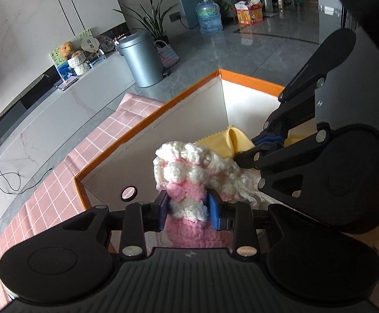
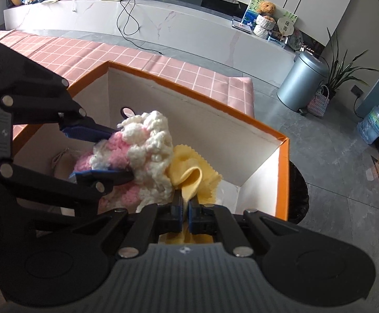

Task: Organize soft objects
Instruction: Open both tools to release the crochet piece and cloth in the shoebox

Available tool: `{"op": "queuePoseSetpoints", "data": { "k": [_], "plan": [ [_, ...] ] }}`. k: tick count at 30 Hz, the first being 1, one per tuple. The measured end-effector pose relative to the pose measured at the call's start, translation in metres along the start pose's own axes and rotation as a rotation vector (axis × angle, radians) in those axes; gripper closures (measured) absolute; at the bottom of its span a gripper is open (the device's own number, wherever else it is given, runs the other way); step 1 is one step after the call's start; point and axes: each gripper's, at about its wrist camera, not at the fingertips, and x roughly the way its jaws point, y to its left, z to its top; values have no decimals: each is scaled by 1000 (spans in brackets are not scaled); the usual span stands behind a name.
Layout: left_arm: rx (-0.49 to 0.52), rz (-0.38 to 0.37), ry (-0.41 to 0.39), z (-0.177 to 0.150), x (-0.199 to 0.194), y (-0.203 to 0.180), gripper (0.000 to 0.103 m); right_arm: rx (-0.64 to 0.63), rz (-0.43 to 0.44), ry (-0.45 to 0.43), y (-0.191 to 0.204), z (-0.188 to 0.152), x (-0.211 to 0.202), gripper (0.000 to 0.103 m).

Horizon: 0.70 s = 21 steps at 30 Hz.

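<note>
- Two grippers work over one orange-rimmed box, which fills the middle of both views and sits on a pink checked tablecloth running off to the left of the left wrist frame.
- At the lower centre of the left wrist view, the left gripper is clamped on a pink and white crocheted piece; its blue pads press into the yarn from both sides, and the fluffy white part bulges above them.
- In the right wrist view the same gripper enters from the left edge, its two fingers squeezing the crocheted piece at centre frame, above the box interior.
- Just right of the yarn, touching it, lies a yellow cloth with a zigzag edge, folded over on itself inside the box.
- At the lower centre of the right wrist view, the right gripper is pinched on that yellow cloth; the jaws are nearly together with only the thin fabric between them.
- In the left wrist view this gripper comes in from the right edge, its tips meeting the cloth at centre right.
- A beige fabric item lies on the box floor at left centre of the right wrist frame; what it is I cannot tell.
- Beyond the box, a grey pedal bin stands on the floor at the upper right of the right wrist view.
</note>
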Motion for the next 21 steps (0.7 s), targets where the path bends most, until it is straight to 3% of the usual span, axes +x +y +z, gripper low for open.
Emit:
{"op": "queuePoseSetpoints", "data": {
  "k": [5,11,16,21],
  "plan": [
    [27,33,42,-4,10,-1,57,-16,2,-1,1,-1,3,101],
    [46,86,17,-5,4,-1,26,-4,-3,-12,-1,-1,-1,97],
    [6,76,0,-4,-9,4,15,7,-7,-51,-4,-2,-16,68],
    [-37,51,-21,-2,-28,17,12,36,8,-87,-12,1,-37,52]
  ]
}}
